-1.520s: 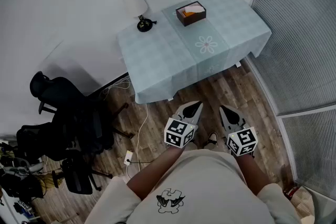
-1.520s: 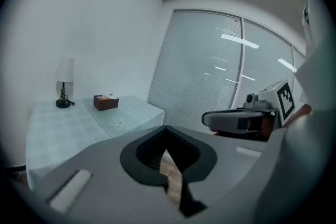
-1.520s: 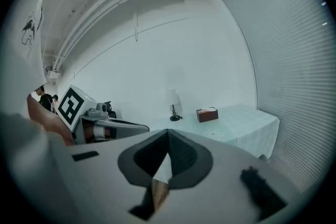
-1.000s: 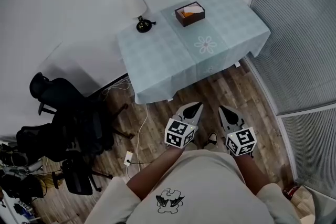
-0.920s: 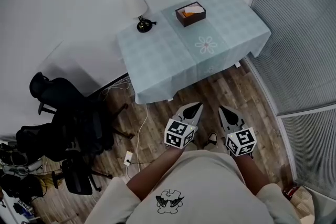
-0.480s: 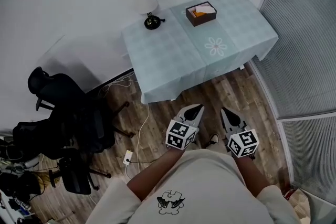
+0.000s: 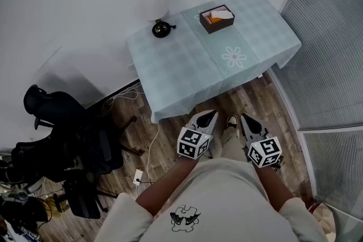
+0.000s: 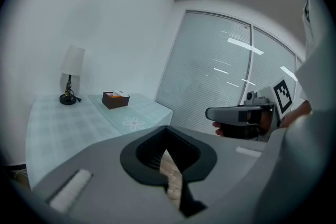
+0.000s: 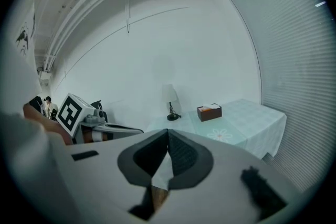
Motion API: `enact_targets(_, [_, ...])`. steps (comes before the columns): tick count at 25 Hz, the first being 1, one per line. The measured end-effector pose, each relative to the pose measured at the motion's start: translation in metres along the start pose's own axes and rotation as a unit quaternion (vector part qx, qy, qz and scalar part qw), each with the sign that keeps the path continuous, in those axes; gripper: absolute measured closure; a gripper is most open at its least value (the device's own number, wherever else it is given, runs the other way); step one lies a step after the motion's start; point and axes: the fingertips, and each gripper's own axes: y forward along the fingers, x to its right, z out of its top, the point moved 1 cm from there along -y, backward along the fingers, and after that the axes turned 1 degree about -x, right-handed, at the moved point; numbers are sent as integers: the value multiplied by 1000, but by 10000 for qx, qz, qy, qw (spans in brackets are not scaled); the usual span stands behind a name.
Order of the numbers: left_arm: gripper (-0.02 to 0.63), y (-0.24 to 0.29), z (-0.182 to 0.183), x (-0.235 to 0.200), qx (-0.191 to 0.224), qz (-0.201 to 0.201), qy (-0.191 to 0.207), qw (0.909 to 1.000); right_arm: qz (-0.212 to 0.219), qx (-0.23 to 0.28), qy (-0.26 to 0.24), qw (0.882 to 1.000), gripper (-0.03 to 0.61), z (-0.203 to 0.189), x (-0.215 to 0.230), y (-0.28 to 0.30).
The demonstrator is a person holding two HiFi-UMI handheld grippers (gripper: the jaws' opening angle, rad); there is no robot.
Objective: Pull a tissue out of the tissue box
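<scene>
Brown tissue box sits near the far edge of the table; the table now looks nearer than a moment ago, so the approach is probably under way; left gripper and right gripper are both closed and empty.

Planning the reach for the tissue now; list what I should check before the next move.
1. Tissue box upright on the table: ok.
2. White tissue showing at its top: ok.
3. Left tongs and right tongs empty: ok.
4. Tongs opened for a grasp: not ok, both shut.
5. Box within reach: not ok, both tongs are over the floor, short of the table.
6. Lamp apart from the box: ok.
</scene>
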Motion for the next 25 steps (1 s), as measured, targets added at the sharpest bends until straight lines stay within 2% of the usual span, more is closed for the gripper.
enact_targets(3, [607,28,16,-17,30,67,-62,10000,39,-32,-22,10000,566,10,28,19])
enact_targets(9, [607,110,60,-64,18,366,-69,9993,180,-89,136,9997,566,33,114,86])
enact_targets(13, [607,176,107,-95,-5,585,-191,9981,442,-183,142,9988,566,71,177,136])
enact_targets(15, [607,204,130,-104,12,674,-121,9977,654,-218,77,9976,566,89,201,158])
enact_targets(17, [607,227,150,-112,57,778,-29,9970,934,-292,-92,9952,566,102,218,178])
enact_targets(20, [607,251,171,-128,85,926,-115,9956,1254,-387,-335,9908,566,119,237,203])
enact_targets(25, [607,269,184,-145,3,1005,-187,9948,1229,-392,-99,9916,566,124,259,223])
